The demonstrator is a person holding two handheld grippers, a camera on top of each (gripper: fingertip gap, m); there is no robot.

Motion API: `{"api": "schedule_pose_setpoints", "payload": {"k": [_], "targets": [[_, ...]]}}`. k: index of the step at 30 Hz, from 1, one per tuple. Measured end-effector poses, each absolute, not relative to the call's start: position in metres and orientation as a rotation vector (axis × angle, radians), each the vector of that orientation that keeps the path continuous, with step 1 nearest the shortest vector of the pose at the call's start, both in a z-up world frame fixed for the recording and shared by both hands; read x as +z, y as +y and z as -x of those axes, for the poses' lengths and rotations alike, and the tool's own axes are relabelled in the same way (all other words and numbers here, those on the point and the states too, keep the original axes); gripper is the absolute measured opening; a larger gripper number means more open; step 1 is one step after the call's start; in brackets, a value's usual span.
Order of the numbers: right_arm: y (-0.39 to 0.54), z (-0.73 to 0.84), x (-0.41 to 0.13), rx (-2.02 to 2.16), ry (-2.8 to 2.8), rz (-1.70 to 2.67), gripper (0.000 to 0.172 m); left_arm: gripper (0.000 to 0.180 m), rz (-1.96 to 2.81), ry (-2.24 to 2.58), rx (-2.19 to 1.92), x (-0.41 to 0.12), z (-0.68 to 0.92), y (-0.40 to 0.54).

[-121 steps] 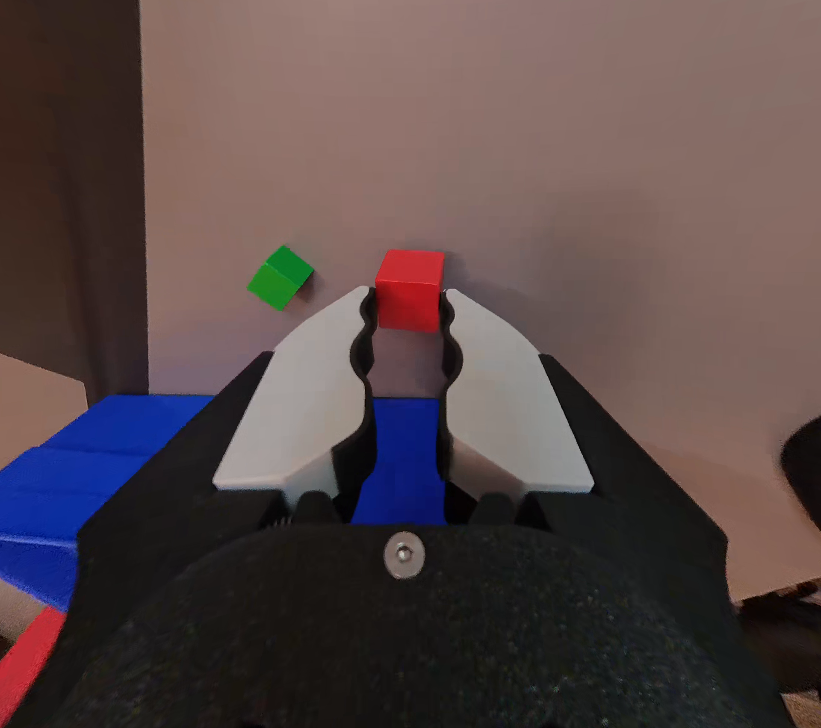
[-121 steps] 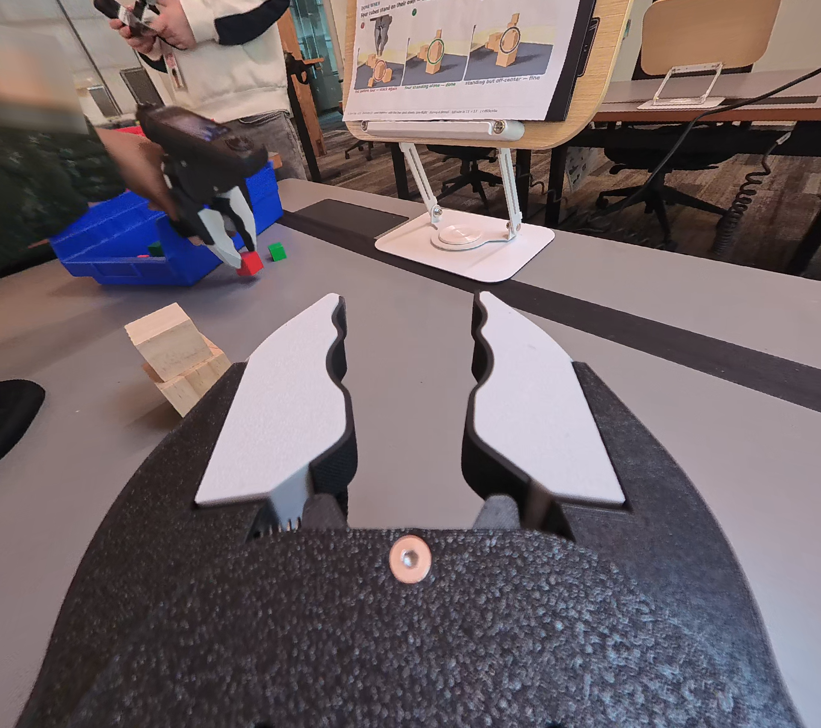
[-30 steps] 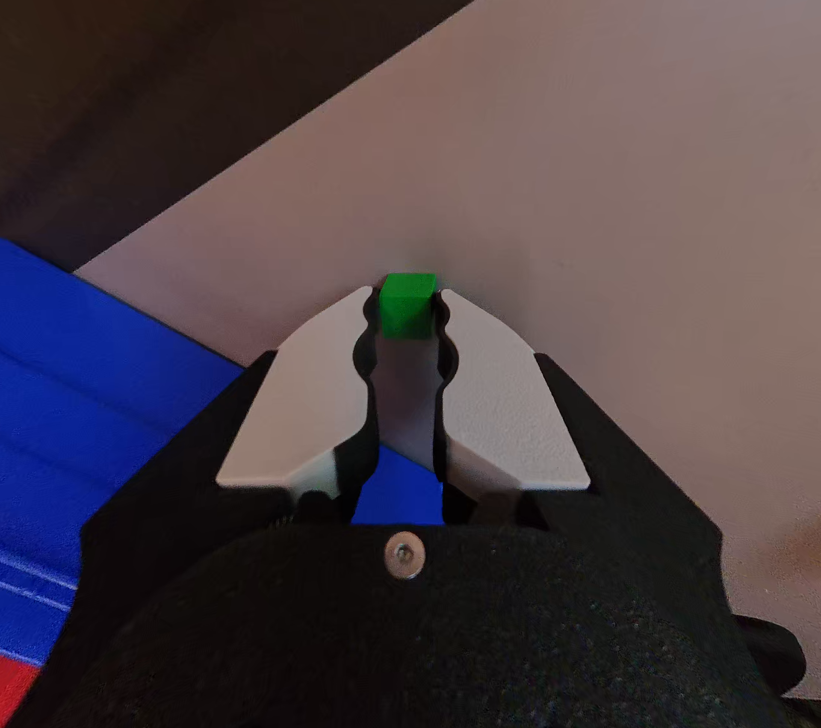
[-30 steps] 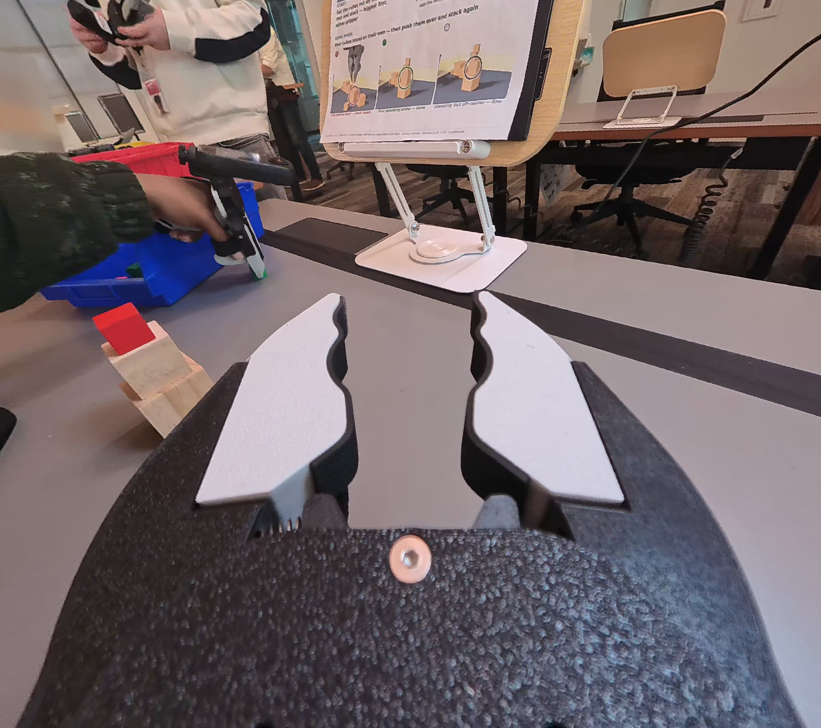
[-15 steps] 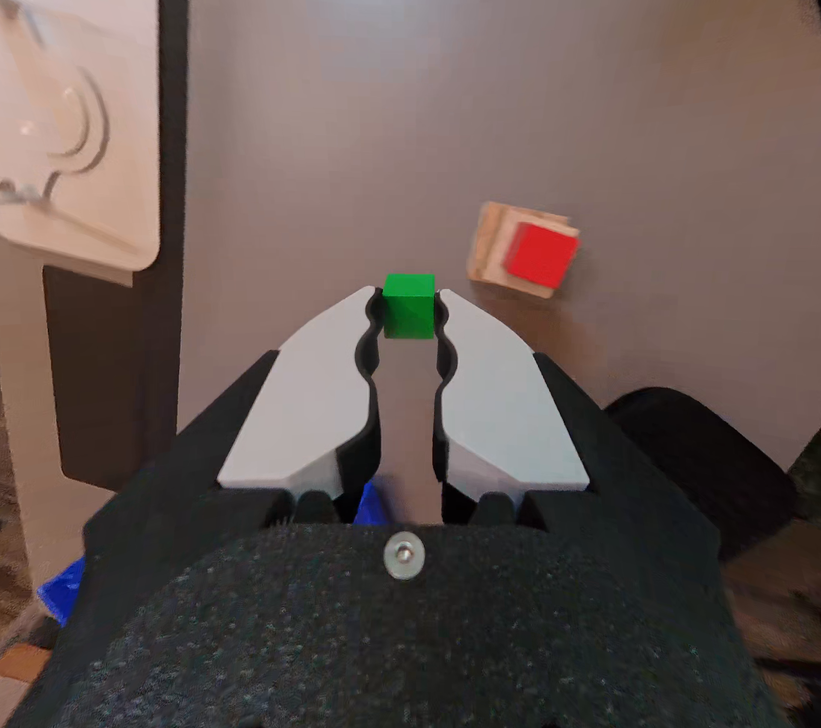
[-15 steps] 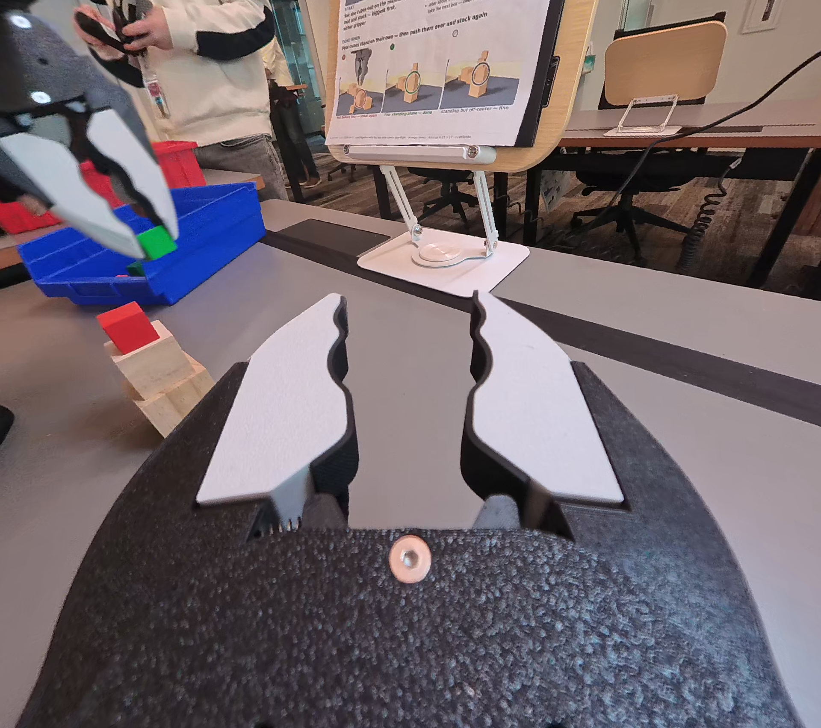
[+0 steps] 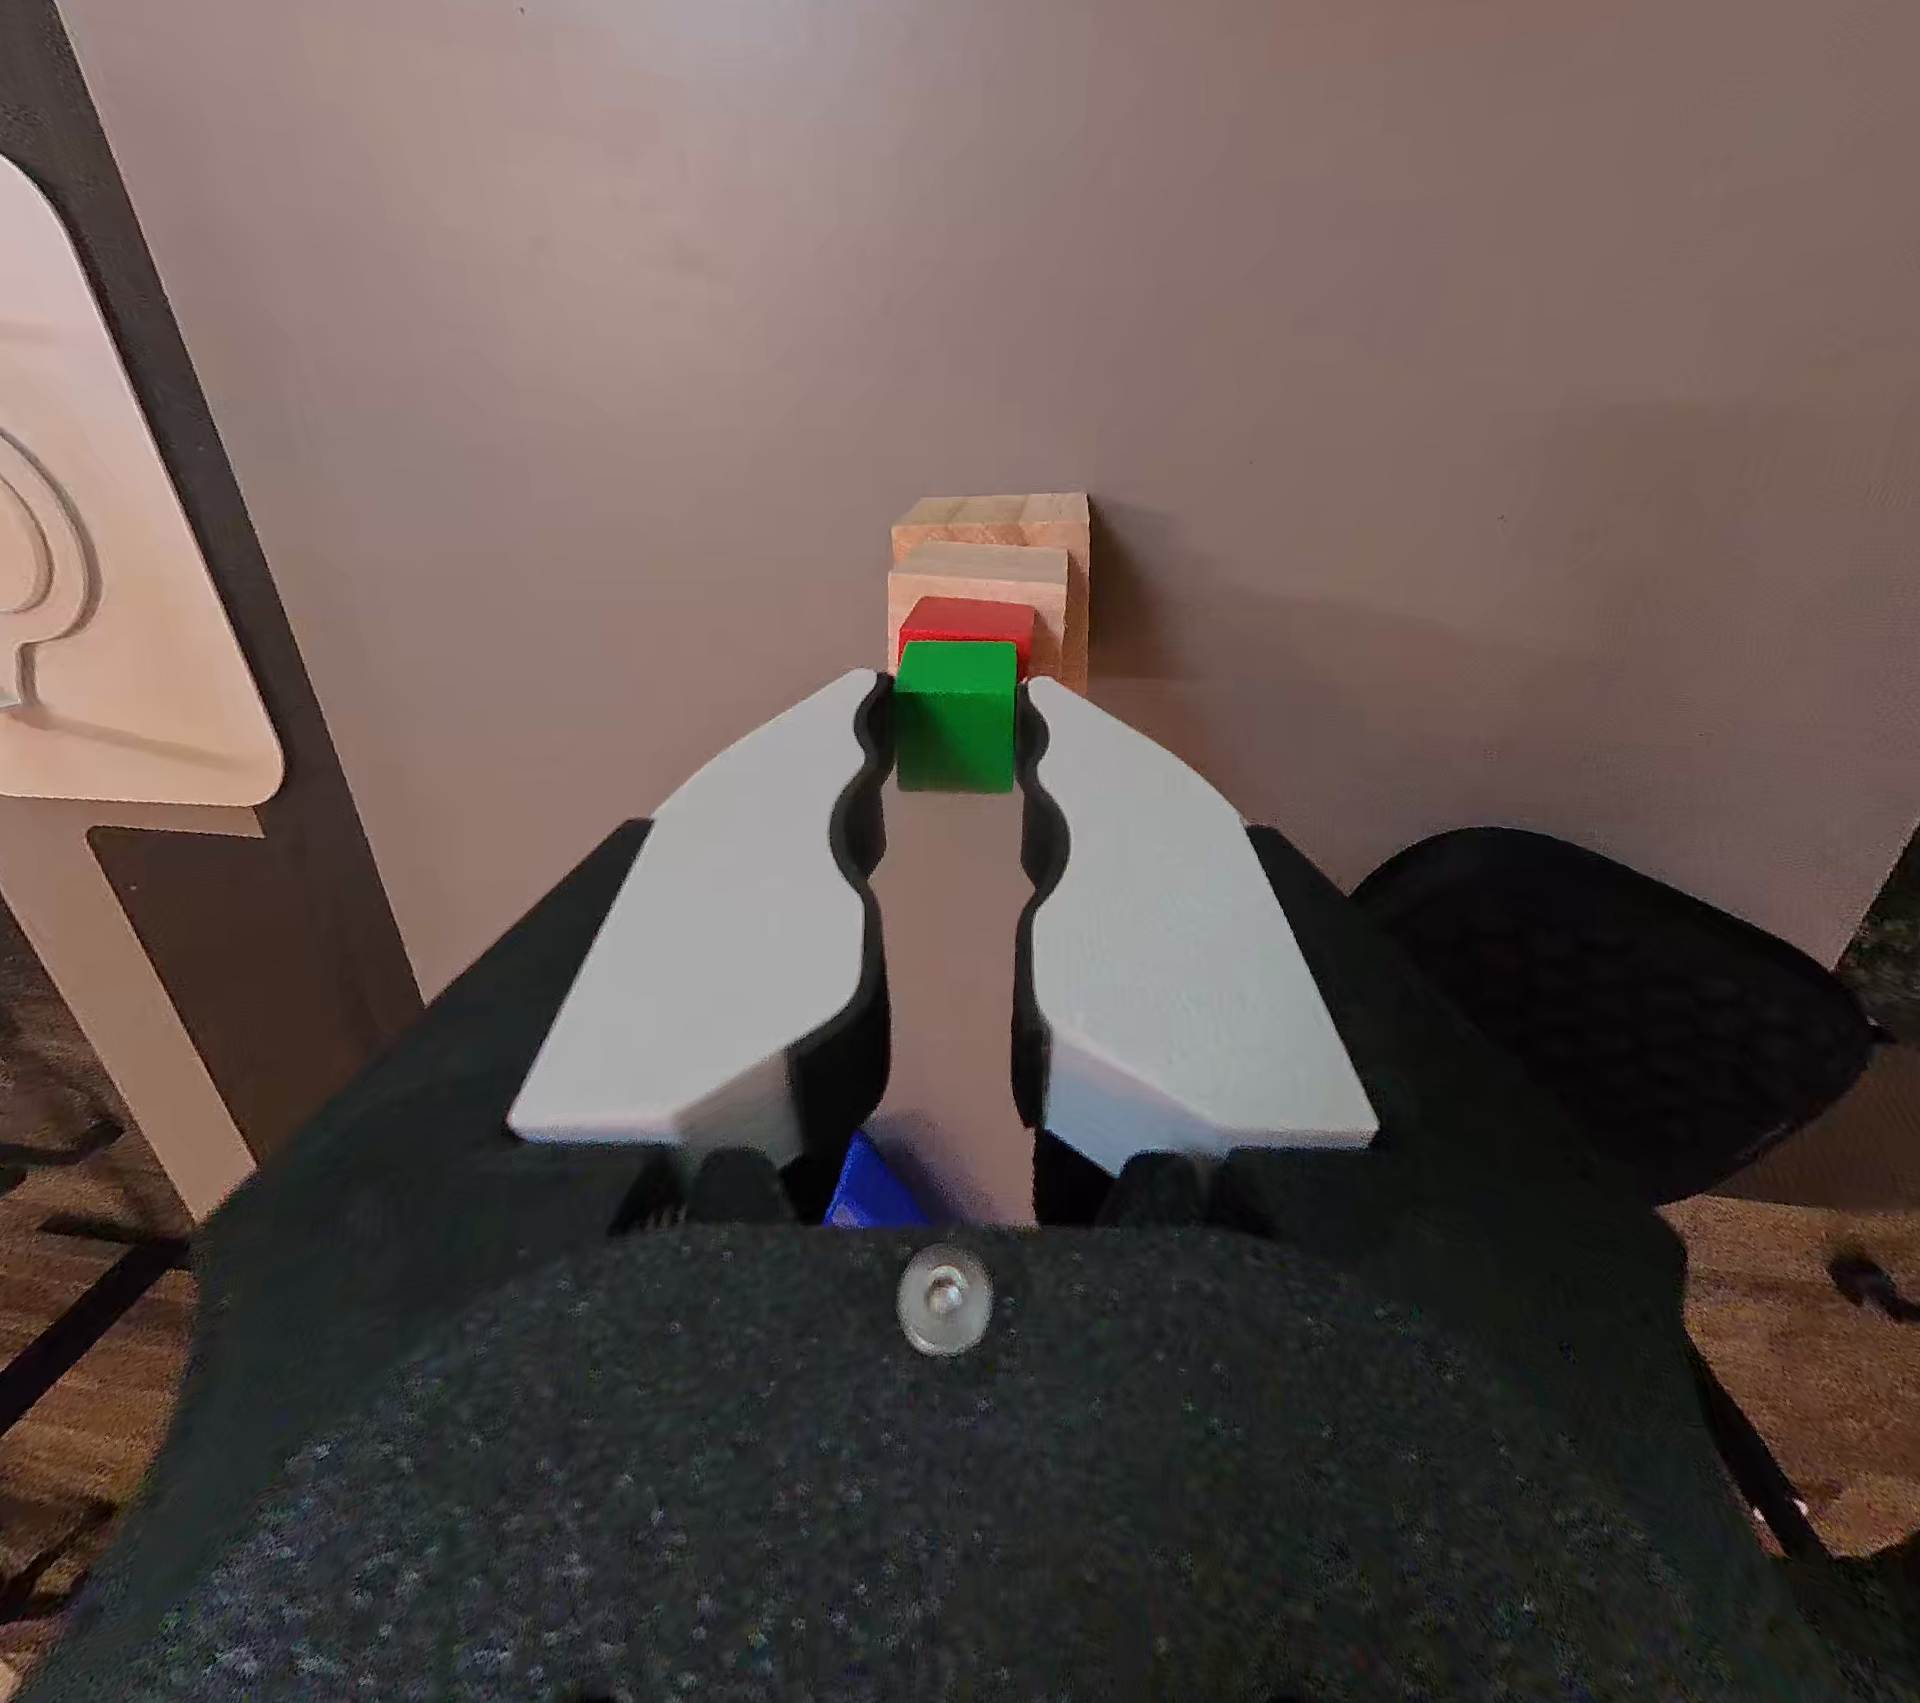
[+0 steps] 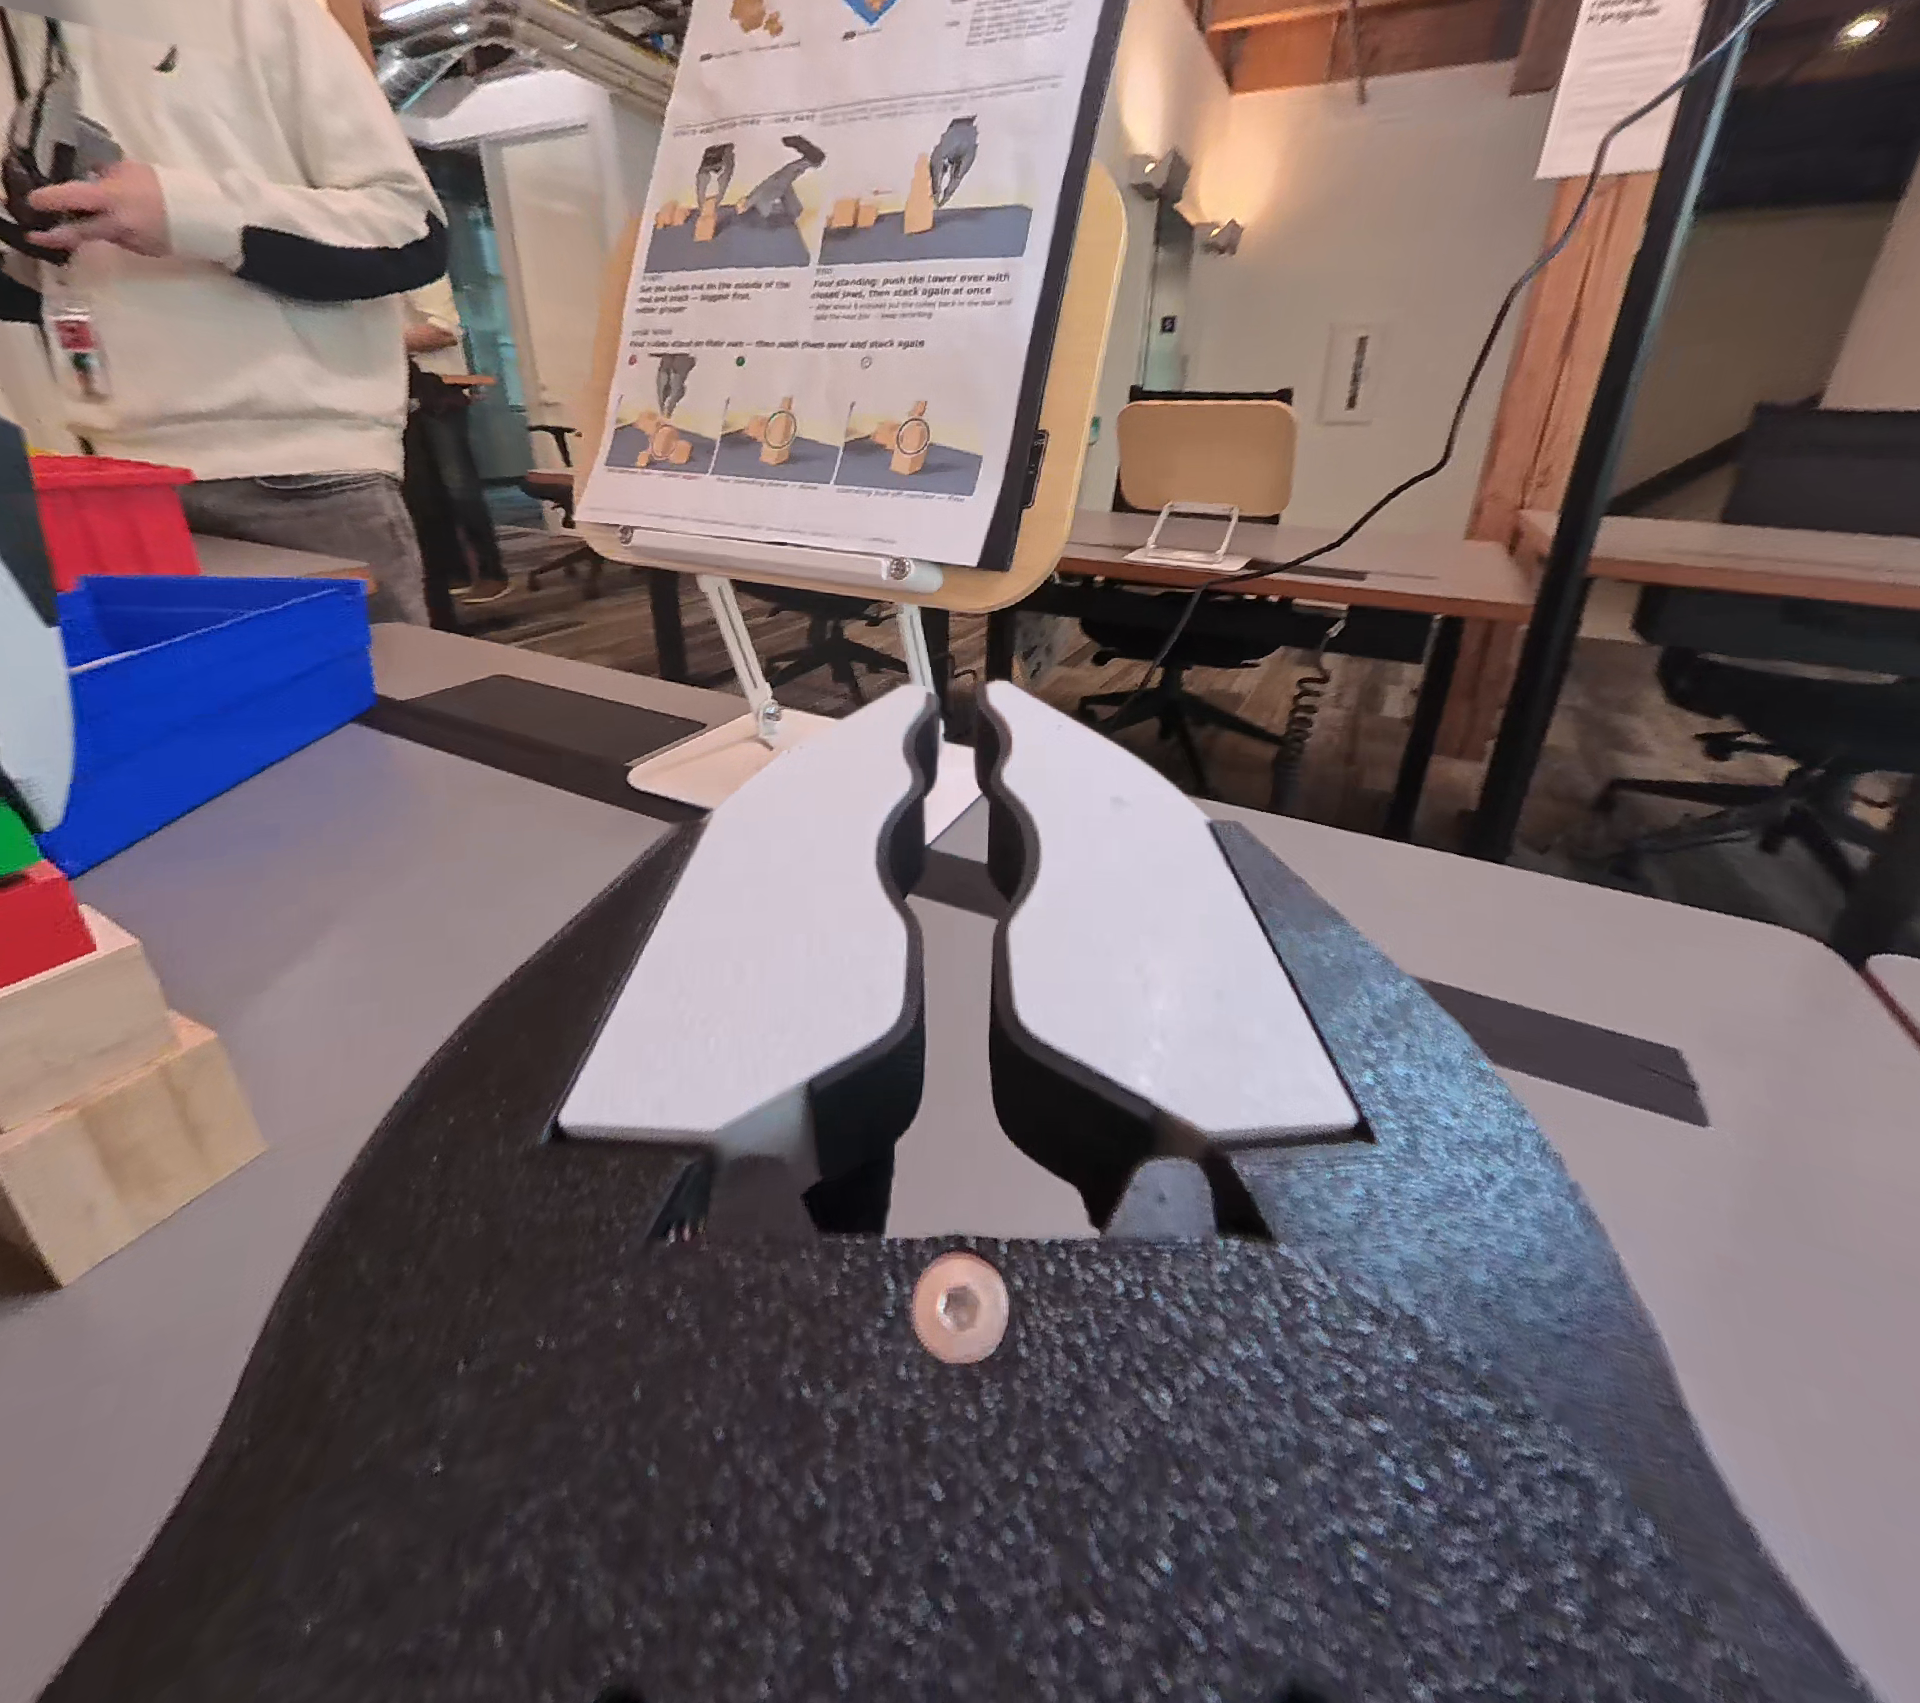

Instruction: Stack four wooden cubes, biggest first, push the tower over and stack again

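My left gripper [image 7: 956,697] is shut on a small green cube [image 7: 954,718], both pads pressed on its sides. It holds the cube right over a red cube [image 7: 971,619] that tops two stacked wooden blocks [image 7: 987,552] on the grey table [image 7: 623,303]. The right wrist view shows this at its left edge: the green cube [image 8: 16,838] sits just above the red cube [image 8: 36,921] on the wooden blocks [image 8: 94,1113]. My right gripper [image 8: 956,697] hovers over the table beside the stack. Its jaws are drawn nearly together with a narrow gap and nothing between them.
A blue bin [image 8: 208,687] and a red bin [image 8: 114,521] stand at the back left. A document stand [image 8: 862,199] with a white base [image 7: 104,562] stands behind a black strip [image 8: 540,718]. A person in a white sweater [image 8: 239,251] stands beyond the table. Spacing between my two grippers at the tips: around 25 centimeters.
My left gripper carried the green cube from beside the blue bin to just above the red cube on the stack. My right gripper's jaws narrowed from wide open to nearly together.
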State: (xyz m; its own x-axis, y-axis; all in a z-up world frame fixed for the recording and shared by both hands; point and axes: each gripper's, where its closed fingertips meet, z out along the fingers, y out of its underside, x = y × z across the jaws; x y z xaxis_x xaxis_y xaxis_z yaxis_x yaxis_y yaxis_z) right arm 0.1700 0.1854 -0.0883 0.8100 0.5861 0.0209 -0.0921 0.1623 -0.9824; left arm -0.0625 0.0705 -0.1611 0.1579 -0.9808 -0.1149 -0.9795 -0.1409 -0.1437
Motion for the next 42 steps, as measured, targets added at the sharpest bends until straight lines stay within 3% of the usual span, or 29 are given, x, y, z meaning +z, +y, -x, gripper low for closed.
{"api": "schedule_pose_setpoints", "payload": {"k": [1,35,42], "targets": [[0.185,-0.171,-0.087,0.495,-0.447,1.323,0.004,0.022,2.242,1.932,0.001,-0.162,0.064,0.071],[0.185,-0.164,-0.091,0.518,-0.474,1.341,0.007,0.029,2.142,1.844,-0.148,-0.154,0.067,0.066],[0.185,-0.162,-0.092,0.520,-0.483,1.344,0.008,0.041,2.148,1.758,-0.204,-0.167,0.078,0.066]]}}
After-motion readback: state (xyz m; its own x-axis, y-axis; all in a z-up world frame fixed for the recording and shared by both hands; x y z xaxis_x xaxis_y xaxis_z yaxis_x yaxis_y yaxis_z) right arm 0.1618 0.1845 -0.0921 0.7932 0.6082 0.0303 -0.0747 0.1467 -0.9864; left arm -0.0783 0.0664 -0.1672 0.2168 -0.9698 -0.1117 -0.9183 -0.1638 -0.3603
